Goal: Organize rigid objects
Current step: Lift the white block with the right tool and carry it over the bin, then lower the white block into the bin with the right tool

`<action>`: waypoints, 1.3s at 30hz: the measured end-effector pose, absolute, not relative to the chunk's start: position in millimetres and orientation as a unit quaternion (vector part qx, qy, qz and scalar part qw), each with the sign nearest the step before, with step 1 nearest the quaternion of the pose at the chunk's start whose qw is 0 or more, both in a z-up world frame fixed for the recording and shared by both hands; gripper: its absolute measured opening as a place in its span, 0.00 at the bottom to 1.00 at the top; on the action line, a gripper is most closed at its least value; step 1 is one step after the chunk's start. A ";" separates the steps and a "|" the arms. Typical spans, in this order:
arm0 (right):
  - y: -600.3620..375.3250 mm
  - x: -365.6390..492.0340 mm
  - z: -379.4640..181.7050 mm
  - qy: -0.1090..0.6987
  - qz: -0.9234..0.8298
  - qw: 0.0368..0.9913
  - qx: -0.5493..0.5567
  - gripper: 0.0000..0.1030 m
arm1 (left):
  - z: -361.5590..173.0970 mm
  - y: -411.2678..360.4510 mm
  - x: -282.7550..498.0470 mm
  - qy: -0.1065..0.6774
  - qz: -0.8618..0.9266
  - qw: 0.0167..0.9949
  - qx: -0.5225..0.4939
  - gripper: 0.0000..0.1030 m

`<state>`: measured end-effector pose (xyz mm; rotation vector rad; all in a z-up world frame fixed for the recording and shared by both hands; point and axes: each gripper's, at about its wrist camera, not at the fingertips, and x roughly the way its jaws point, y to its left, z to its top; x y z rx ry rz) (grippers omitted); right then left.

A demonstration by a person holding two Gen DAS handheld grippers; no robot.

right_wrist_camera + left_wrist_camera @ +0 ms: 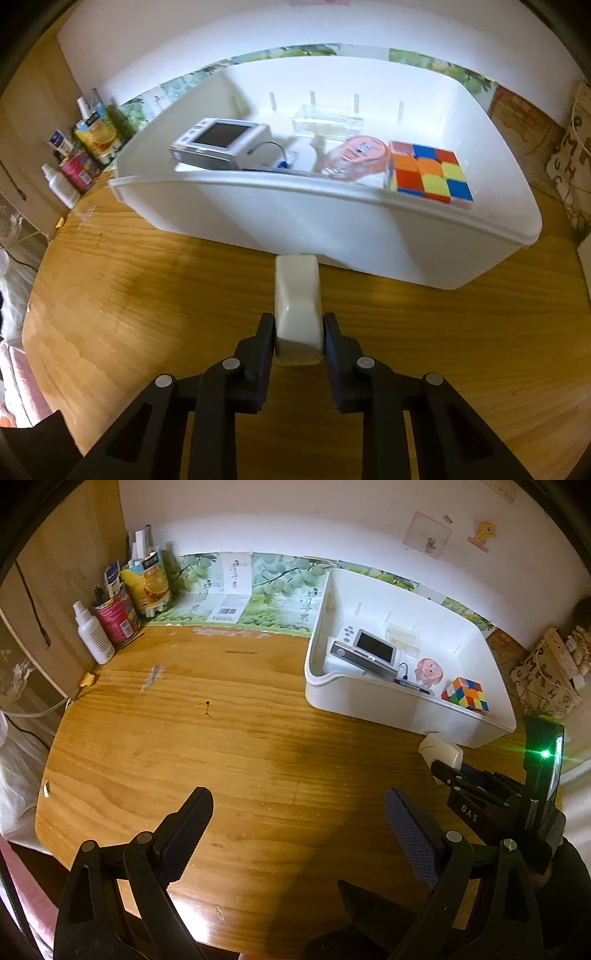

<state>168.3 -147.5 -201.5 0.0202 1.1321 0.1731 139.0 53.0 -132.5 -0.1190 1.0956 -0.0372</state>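
1. One wooden table [229,746] fills both views, its bare top lit yellow, with a papered strip of green fruit pictures along the back edge.
2. White bin [332,236] stands on the table's far right part; its front wall faces the right wrist camera.
3. Right gripper [299,332] is clamped on a white block [297,295], one finger on each side of it. The block sits low over the table, just in front of the bin's front wall; whether it touches the wood cannot be told.
4. Left gripper [299,827] hangs over the bare near part of the table, fingers wide apart, nothing between them.
5. Inside the bin, at the left, lies a small screen device [221,142] stacked on a grey box.
6. Colour cube [428,171] rests at the bin's right end, beside a pink round container [356,157].
7. Clear plastic box [327,123] sits at the bin's back wall.
8. Cans and a white spray bottle [92,633] crowd the table's far left corner.
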 end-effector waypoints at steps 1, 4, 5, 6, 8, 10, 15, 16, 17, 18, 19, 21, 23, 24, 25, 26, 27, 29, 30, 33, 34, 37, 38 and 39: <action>-145.4 167.1 -198.3 0.533 0.085 0.842 0.009 0.25 | -131.3 53.6 140.3 0.519 -0.022 0.853 -0.056 0.92; -136.6 162.5 -184.7 0.527 0.094 0.845 0.006 0.25 | -129.3 55.3 144.0 0.514 -0.036 0.855 -0.057 0.92; -134.3 161.1 -180.8 0.526 0.096 0.845 0.005 0.25 | -129.3 56.2 146.2 0.514 -0.044 0.855 -0.058 0.92; -132.0 159.6 -177.0 0.525 0.098 0.846 0.004 0.25 | -129.4 56.9 147.8 0.515 -0.049 0.854 -0.058 0.92; -126.3 156.3 -166.3 0.521 0.102 0.848 0.000 0.25 | -130.7 58.7 151.5 0.516 -0.061 0.852 -0.062 0.92; -121.5 154.5 -155.0 0.514 0.102 0.851 -0.003 0.25 | -132.8 61.7 156.1 0.518 -0.078 0.849 -0.067 0.92; -110.9 154.1 -122.6 0.492 0.088 0.866 -0.011 0.25 | -139.1 68.8 166.6 0.523 -0.106 0.842 -0.075 0.92; -109.1 154.7 -115.6 0.485 0.082 0.871 -0.015 0.25 | -141.3 71.1 169.2 0.525 -0.112 0.840 -0.077 0.92; -108.8 155.5 -110.9 0.480 0.077 0.874 -0.016 0.25 | -142.4 72.8 170.2 0.527 -0.115 0.838 -0.078 0.92; -108.7 156.1 -107.0 0.477 0.071 0.876 -0.016 0.25 | -143.9 75.5 172.5 0.528 -0.121 0.837 -0.079 0.92; -108.4 157.3 -102.2 0.473 0.064 0.879 -0.016 0.25 | -145.2 78.5 174.6 0.528 -0.126 0.836 -0.080 0.92; -107.8 160.7 -93.5 0.464 0.051 0.884 -0.017 0.25 | -146.5 83.9 178.0 0.527 -0.132 0.835 -0.081 0.92; -106.9 165.6 -87.4 0.457 0.037 0.888 -0.023 0.25 | -148.0 89.7 181.8 0.527 -0.137 0.835 -0.084 0.92; -106.4 168.0 -85.6 0.456 0.031 0.889 -0.025 0.25 | -148.8 92.8 184.1 0.526 -0.140 0.835 -0.086 0.92; -106.5 172.2 -84.0 0.454 0.025 0.890 -0.027 0.25 | -149.4 95.1 186.0 0.525 -0.142 0.834 -0.087 0.92; -106.4 176.3 -83.4 0.453 0.019 0.891 -0.028 0.25 | -149.9 97.7 187.5 0.524 -0.144 0.834 -0.089 0.92; -106.2 179.1 -83.2 0.452 0.014 0.891 -0.031 0.25 | -150.5 100.5 189.0 0.524 -0.146 0.834 -0.091 0.92; -107.1 186.8 -84.1 0.451 0.004 0.892 -0.037 0.25 | -151.8 105.7 190.9 0.523 -0.148 0.834 -0.096 0.92; -107.6 189.7 -85.0 0.451 0.003 0.892 -0.038 0.25 | -152.7 107.9 192.0 0.523 -0.148 0.833 -0.098 0.92; -107.8 202.2 -89.7 0.453 -0.008 0.890 -0.045 0.25 | -155.3 114.6 194.2 0.525 -0.146 0.832 -0.107 0.92; -108.5 206.6 -91.7 0.454 -0.010 0.890 -0.045 0.25 | -156.2 116.5 195.1 0.525 -0.145 0.831 -0.110 0.92; -110.3 216.3 -98.5 0.460 -0.017 0.886 -0.045 0.25 | -158.6 122.6 196.2 0.526 -0.138 0.831 -0.118 0.92; -110.6 218.8 -100.5 0.462 -0.018 0.885 -0.045 0.25 | -159.4 124.2 196.4 0.526 -0.135 0.831 -0.120 0.92; -110.4 221.6 -102.6 0.464 -0.019 0.885 -0.046 0.25 | -160.2 125.8 196.3 0.526 -0.132 0.831 -0.123 0.92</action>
